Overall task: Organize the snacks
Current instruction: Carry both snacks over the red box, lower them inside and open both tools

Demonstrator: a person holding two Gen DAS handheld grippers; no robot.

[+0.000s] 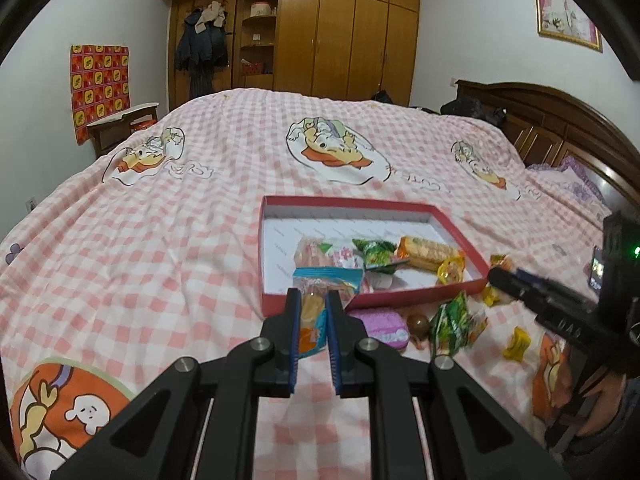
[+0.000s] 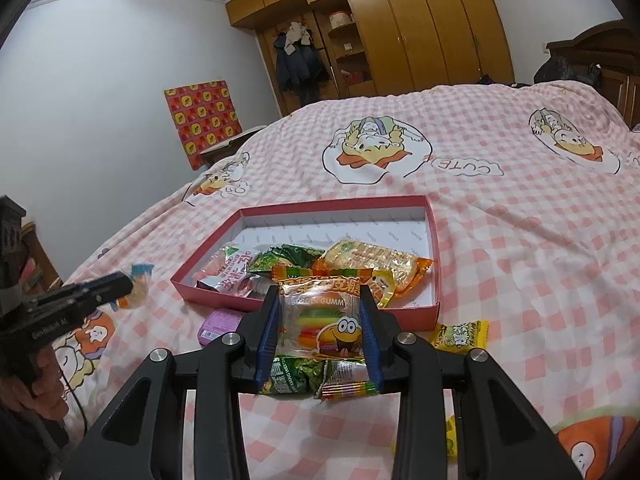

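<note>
My left gripper (image 1: 313,296) is shut on a blue and orange snack packet (image 1: 311,322), held just above the near edge of the red box (image 1: 344,200). In the right wrist view this gripper (image 2: 122,284) hovers left of the box with the packet (image 2: 138,294) at its tip. My right gripper (image 2: 319,294) is shut on a clear burger gummy packet (image 2: 320,320), in front of the box's (image 2: 332,204) near wall. The box holds an orange cracker packet (image 2: 376,260), a green packet (image 2: 288,258) and a pink packet (image 2: 236,272). From the left wrist view, the right gripper (image 1: 496,276) is at the box's near right corner.
Loose on the pink checked bedspread in front of the box lie a purple tin (image 1: 384,326), a brown ball (image 1: 418,324), a green packet (image 1: 452,328) and yellow candies (image 1: 518,344). A wooden headboard (image 1: 560,120) bounds the right side, and a wardrobe (image 1: 340,28) stands behind the bed.
</note>
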